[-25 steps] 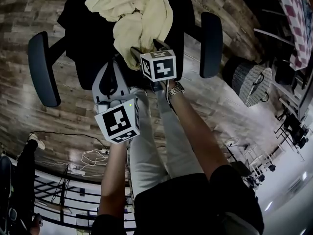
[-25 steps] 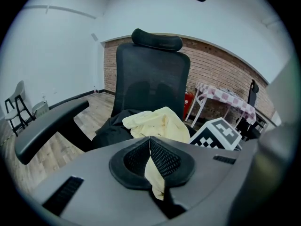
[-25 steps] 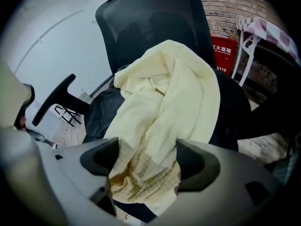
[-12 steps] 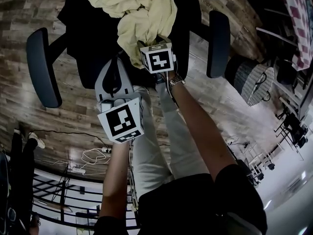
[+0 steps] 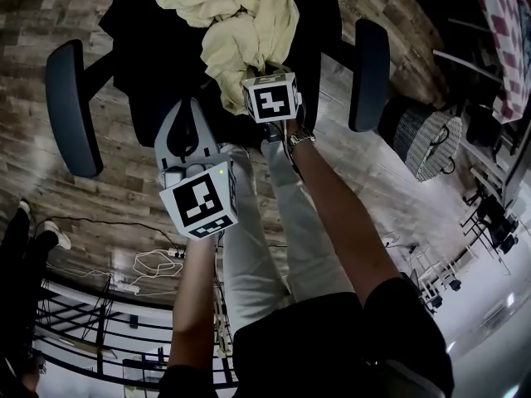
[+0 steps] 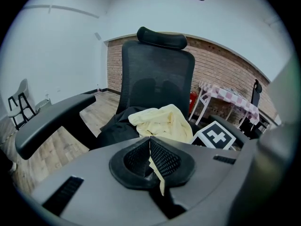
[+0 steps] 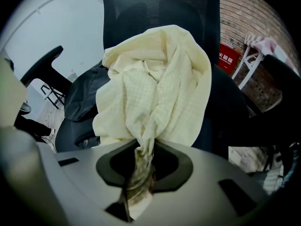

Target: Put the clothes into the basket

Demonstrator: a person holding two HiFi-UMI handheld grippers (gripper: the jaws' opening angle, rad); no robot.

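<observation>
A pale yellow cloth point(image 5: 241, 23) lies crumpled on a black office chair point(image 5: 68, 106), over a dark garment point(image 5: 137, 48). My right gripper point(image 5: 264, 71) points steeply down at the cloth's near edge. Its jaws have just been closing and now pinch a bunched fold of the yellow cloth point(image 7: 155, 93) at the right gripper point(image 7: 143, 149). My left gripper point(image 5: 192, 108) hovers over the dark seat beside the cloth, pads together at the left gripper point(image 6: 149, 140). A woven basket point(image 5: 423, 139) with a handle stands on the floor to the right.
The chair's two armrests point(image 5: 369, 73) flank the seat, and its mesh backrest point(image 6: 157, 74) rises behind the clothes. A table with a checked cover point(image 5: 502, 23) stands at the far right. Cables point(image 5: 149, 268) lie on the wooden floor at the left.
The right gripper has sunk a little into the yellow cloth, rolled slightly, and its jaws have closed on a fold. The left gripper has stayed in place.
</observation>
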